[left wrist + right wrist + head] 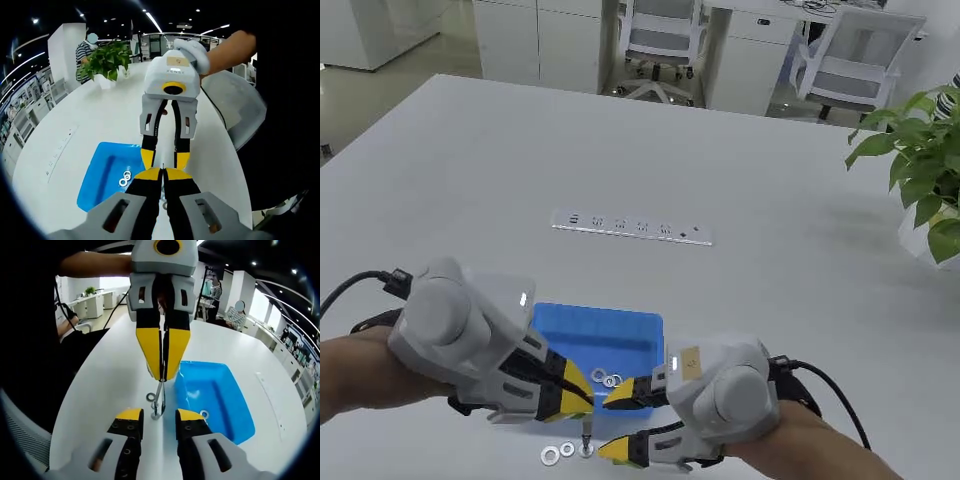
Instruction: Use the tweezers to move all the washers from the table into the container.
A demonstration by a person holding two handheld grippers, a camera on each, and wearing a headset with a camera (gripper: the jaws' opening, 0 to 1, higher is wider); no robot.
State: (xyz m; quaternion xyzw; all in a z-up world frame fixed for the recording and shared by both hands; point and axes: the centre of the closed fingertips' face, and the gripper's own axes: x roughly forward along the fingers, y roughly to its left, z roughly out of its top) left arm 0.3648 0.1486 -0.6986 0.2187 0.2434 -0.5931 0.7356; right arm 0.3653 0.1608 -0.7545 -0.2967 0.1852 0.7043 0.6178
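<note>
The blue container (620, 328) sits on the white table (740, 170) with two washers (606, 379) inside. Three more washers (566, 452) lie on the table just in front of it. My left gripper (582, 392) is shut on the tweezers (587, 432), which point down onto one of these table washers (156, 415). Another washer (150, 397) lies beside the tips. My right gripper (615, 422) faces the left one, open, its jaws on either side of the tweezers (159, 397) without touching them. In the left gripper view the container (102, 172) lies to the left of the jaws.
A white power strip (632, 227) lies across the middle of the table. A potted plant (920, 160) stands at the right edge. Office chairs (660, 40) and desks stand beyond the far edge. Cables trail from both grippers.
</note>
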